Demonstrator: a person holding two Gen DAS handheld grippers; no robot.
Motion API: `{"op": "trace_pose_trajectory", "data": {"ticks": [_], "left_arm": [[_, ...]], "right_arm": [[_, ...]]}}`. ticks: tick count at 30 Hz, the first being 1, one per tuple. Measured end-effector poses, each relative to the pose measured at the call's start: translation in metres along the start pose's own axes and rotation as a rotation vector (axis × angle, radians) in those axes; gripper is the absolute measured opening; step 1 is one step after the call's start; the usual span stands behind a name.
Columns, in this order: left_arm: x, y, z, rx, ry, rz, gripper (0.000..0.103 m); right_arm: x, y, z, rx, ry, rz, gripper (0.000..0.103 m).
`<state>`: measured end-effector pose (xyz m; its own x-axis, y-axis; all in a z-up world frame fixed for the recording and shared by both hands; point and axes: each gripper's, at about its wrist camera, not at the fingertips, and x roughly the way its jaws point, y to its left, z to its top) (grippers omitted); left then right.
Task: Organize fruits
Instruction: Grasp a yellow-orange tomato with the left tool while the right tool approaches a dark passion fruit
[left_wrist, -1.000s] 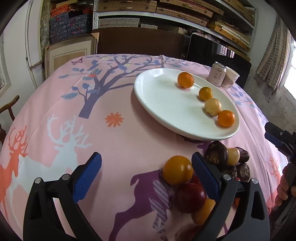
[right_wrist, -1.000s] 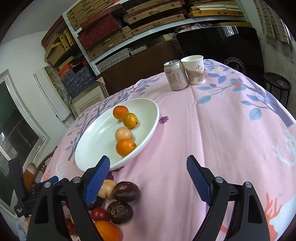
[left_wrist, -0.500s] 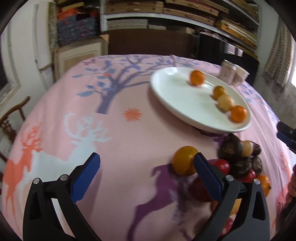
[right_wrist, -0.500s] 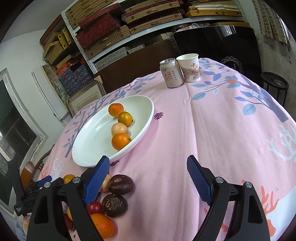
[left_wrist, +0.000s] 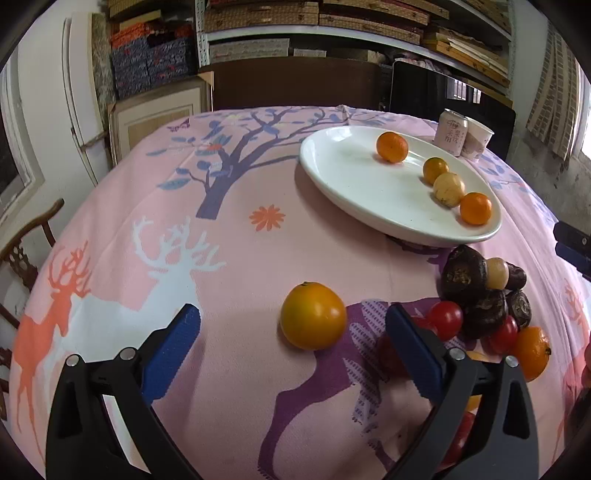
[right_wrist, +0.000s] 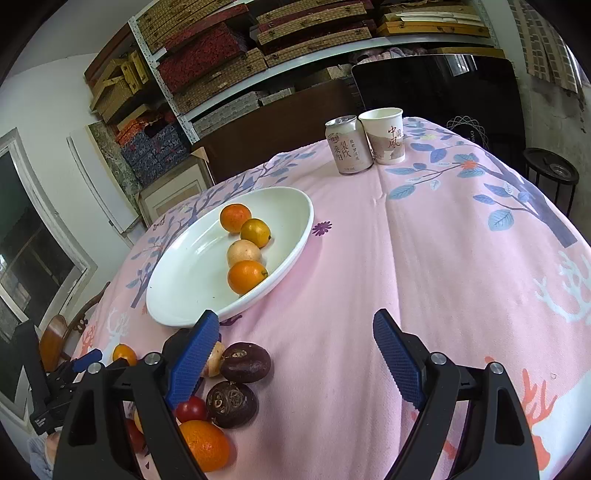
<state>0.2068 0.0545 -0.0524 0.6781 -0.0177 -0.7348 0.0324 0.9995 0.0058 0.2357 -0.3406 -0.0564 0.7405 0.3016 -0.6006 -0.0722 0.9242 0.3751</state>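
Four small fruits (left_wrist: 448, 189) were lined up on the white plate (left_wrist: 354, 184). One orange fruit (left_wrist: 313, 316) lay alone on the bench, apart from a mixed pile (left_wrist: 487, 306).

The left gripper (left_wrist: 291, 332) is wide open over a pink tablecloth (left_wrist: 236, 258) with deer on it. A big orange fruit (left_wrist: 313, 316) sits on the cloth between the two blue fingers (left_wrist: 173, 343), and nothing touches it. To the right is a pile of fruit (left_wrist: 487, 310): dark brown ones, small red ones and an orange one. Farther back a white plate (left_wrist: 354, 184) holds four small fruits in a row. A can (left_wrist: 451, 132) and a paper cup (left_wrist: 477, 138) stand side by side behind the plate.
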Motion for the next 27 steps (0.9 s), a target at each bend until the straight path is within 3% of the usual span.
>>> {"op": "trace_pose_trajectory", "data": {"ticks": [5,6,7,10,15,21,27], "left_arm": [[0.003,0.004,0.0,-0.012,0.015,-0.022,0.097],[0.004,0.004,0.0,-0.013,0.016,-0.031,0.087],[0.006,0.004,0.0,-0.012,0.026,-0.051,0.069],[0.012,0.003,-0.001,-0.027,0.056,-0.139,0.053],[0.013,-0.003,0.0,-0.017,0.053,-0.184,0.037],[0.014,-0.004,0.001,-0.019,0.051,-0.177,0.037],[0.014,-0.004,0.002,-0.009,0.049,-0.143,0.037]], "right_arm": [[0.001,0.001,-0.001,-0.005,0.003,-0.001,0.086],[0.001,0.001,-0.001,-0.004,0.003,0.0,0.086],[0.001,0.001,-0.001,-0.005,0.004,0.0,0.086],[0.002,0.003,-0.002,-0.016,0.006,-0.001,0.086],[0.005,0.005,-0.004,-0.031,0.02,0.0,0.086],[0.016,0.013,-0.011,-0.077,0.089,-0.006,0.086],[0.029,0.023,-0.02,-0.124,0.153,0.005,0.068]]}}
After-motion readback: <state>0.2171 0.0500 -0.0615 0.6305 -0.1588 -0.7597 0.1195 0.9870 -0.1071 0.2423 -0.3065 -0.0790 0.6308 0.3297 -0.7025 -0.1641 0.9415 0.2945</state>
